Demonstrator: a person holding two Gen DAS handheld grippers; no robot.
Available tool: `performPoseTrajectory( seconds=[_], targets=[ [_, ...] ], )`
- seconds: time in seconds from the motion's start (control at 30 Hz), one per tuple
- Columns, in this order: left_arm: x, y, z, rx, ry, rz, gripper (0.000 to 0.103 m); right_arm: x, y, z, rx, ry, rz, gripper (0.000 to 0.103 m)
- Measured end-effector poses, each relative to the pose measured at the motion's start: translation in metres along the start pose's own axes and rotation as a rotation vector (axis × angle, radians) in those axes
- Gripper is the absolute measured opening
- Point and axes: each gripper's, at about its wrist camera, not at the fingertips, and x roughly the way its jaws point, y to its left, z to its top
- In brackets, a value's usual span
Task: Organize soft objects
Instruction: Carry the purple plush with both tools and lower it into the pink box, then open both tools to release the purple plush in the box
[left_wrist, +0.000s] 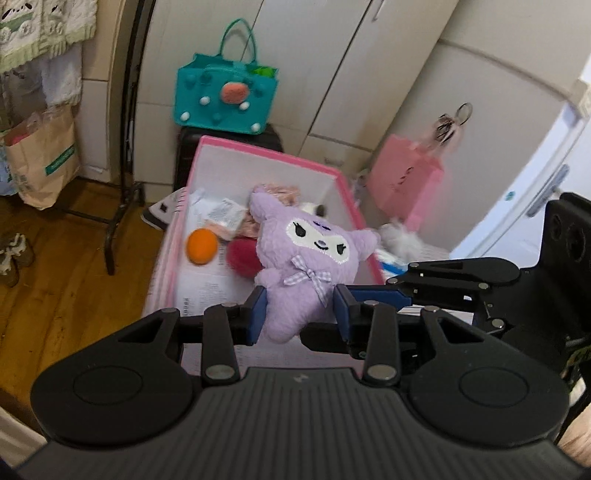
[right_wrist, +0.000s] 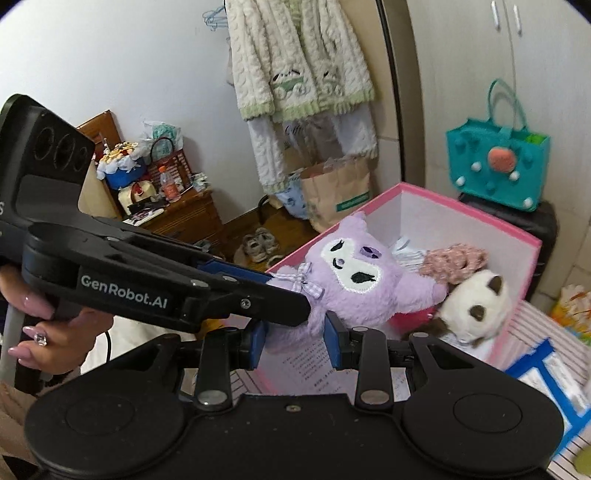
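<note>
A purple plush doll (left_wrist: 306, 258) with a gingham bow hangs over the pink-rimmed white box (left_wrist: 273, 153). My left gripper (left_wrist: 299, 312) is shut on the doll's lower body. My right gripper (right_wrist: 295, 341) is shut on the same doll (right_wrist: 354, 280) from the other side. The box (right_wrist: 469, 206) holds an orange ball (left_wrist: 201, 245), a red plush (left_wrist: 242, 256), a pink floral cloth (right_wrist: 454, 260) and a white and brown cat plush (right_wrist: 476, 308).
A teal tote bag (left_wrist: 225, 94) sits on a black case behind the box. A pink bag (left_wrist: 404, 181) leans on the cupboard. A paper bag (left_wrist: 40, 158), a clothes rack leg (left_wrist: 122, 199) and shoes (right_wrist: 258, 243) stand on the wood floor.
</note>
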Motion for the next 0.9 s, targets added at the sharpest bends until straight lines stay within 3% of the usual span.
performPoseTrajectory(
  seconds=[0.3, 0.43, 0.53, 0.67, 0.9],
  targets=[
    [0.032, 0.018, 0.0, 0.033, 0.09, 0.066, 0.036, 0.042, -0.026, -0.008, 0.062, 0.079, 0.086, 0.039],
    [0.038, 0.019, -0.001, 0.041, 0.074, 0.103, 0.037, 0.054, -0.033, -0.007, 0.063, 0.114, 0.099, 0.042],
    [0.035, 0.008, -0.005, 0.128, 0.034, 0.138, 0.038, 0.057, -0.031, -0.01, 0.042, 0.133, 0.056, 0.042],
    [0.026, -0.005, -0.01, 0.202, 0.003, 0.122, 0.04, 0.041, -0.019, -0.02, 0.029, 0.122, -0.018, 0.043],
    [-0.004, -0.033, -0.019, 0.278, -0.051, 0.093, 0.043, -0.016, -0.008, -0.027, 0.032, 0.048, -0.061, 0.044]
  ],
)
